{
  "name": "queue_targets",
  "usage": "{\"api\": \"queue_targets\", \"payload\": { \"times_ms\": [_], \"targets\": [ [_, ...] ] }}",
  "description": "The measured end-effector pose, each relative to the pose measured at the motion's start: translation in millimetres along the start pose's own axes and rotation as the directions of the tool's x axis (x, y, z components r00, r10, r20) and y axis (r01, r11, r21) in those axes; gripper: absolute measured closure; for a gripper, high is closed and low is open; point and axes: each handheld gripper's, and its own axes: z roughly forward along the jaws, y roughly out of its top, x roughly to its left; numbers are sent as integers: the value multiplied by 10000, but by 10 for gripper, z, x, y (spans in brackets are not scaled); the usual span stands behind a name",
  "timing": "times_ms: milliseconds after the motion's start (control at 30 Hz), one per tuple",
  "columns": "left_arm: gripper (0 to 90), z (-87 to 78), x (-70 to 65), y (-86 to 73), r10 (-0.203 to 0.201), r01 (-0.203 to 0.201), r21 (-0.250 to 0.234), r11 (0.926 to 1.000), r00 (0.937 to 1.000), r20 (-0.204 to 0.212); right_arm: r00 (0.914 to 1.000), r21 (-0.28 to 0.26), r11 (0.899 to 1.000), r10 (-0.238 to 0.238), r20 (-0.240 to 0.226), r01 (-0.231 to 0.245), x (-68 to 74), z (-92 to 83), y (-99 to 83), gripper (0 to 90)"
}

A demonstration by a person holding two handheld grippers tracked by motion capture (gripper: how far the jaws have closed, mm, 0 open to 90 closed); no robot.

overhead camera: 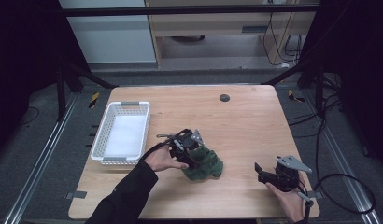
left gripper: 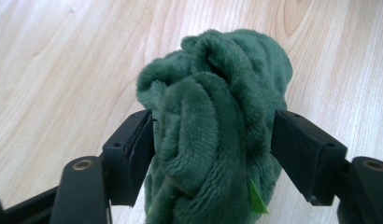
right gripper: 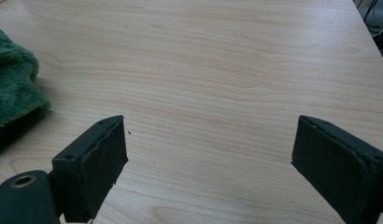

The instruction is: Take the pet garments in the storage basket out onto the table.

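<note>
**Green Cloth Between the Left Jaws; Right Gripper Idle**

Markings: no brand, label or legible writing can be made out on any item. A small light-green tag (left gripper: 257,201) projects from the lower folds of the cloth; no text can be read on it.

Left gripper (overhead camera: 192,148): in the left gripper view the jaws stand wide, one on each side of the bunched green cloth (left gripper: 213,135). The left pad sits against the pile; the right pad lies at its edge, with no visible squeeze. The cloth rests on the wooden table (overhead camera: 245,121), near the middle of its front half.

Right gripper (overhead camera: 259,171): jaws spread wide with nothing between them, above bare tabletop at the front right, well apart from the cloth.

Surroundings: a white slatted basket (overhead camera: 105,123) stands at the table's left edge, just left of the left hand (overhead camera: 162,159). A dark round disc (overhead camera: 224,97) sits near the far edge. Cables lie on the floor to the right.
</note>
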Motion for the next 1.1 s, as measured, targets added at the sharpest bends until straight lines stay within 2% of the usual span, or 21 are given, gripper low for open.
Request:
{"api": "queue_targets", "payload": {
  "times_ms": [200,333,533,567,633,667,700,767,800,833,867,900,933,967,1067,1100],
  "targets": [
    [253,-116,-25,-26,-91,77,-490,9988,9995,-292,10000,-53,10000,-6,-47,6,7,-2,5,98],
    [247,-196,-44,-58,-247,199,-986,9949,9986,-472,10000,-40,10000,-26,-24,26,2,-1,3,98],
    [258,-341,-43,-175,-804,633,-1945,9789,9934,-814,10000,-37,10000,8,-10,-8,0,0,6,96],
    [259,-389,-39,-224,-1012,782,-2284,9704,9907,-910,10000,-48,10000,10,-20,-10,0,1,6,95],
    [259,-427,-39,-271,-1291,998,-2687,9580,9872,-936,10000,-39,10000,6,-10,-6,0,-1,6,95],
    [258,-454,-39,-309,-1480,1129,-2943,9490,9839,-1000,10000,-41,10000,4,-3,-4,-1,-3,6,95],
    [256,-454,-39,-309,-1480,1129,-2943,9490,9839,-1000,10000,-55,10000,2,12,-1,-3,-4,7,95],
    [256,-488,-47,-372,-1848,1374,-3394,9305,9764,-1116,10000,-38,10000,72,-9,-72,0,-11,9,94],
    [255,-529,-53,-439,-2156,1570,-3722,9148,9689,-1211,10000,-44,10000,61,4,-61,0,-13,9,94],
    [255,-551,-56,-474,-2335,1694,-3892,9055,9645,-1233,10000,-50,10000,71,6,-71,0,-14,10,94],
    [258,-551,-56,-474,-2335,1694,-3892,9055,9645,-1233,10000,-45,10000,83,12,-83,0,-13,11,94],
    [257,-572,-56,-508,-2455,1775,-4025,8981,9615,-1238,10000,-43,10000,82,16,-82,0,-13,11,94],
    [259,-592,-57,-540,-2562,1849,-4081,8940,9583,-1269,10000,-40,10000,67,13,-67,1,-13,11,94],
    [264,-619,-64,-597,-2785,1963,-4214,8854,9498,-1427,10000,-43,10000,54,6,-54,2,-15,12,94],
    [273,-645,-75,-695,-3213,2235,-4440,8677,9338,-1577,9999,-56,9999,106,-22,-106,7,-18,16,95],
    [278,-645,-75,-695,-3213,2235,-4440,8677,9338,-1577,9999,-56,9999,106,-22,-106,7,-18,16,95]
  ]
}}
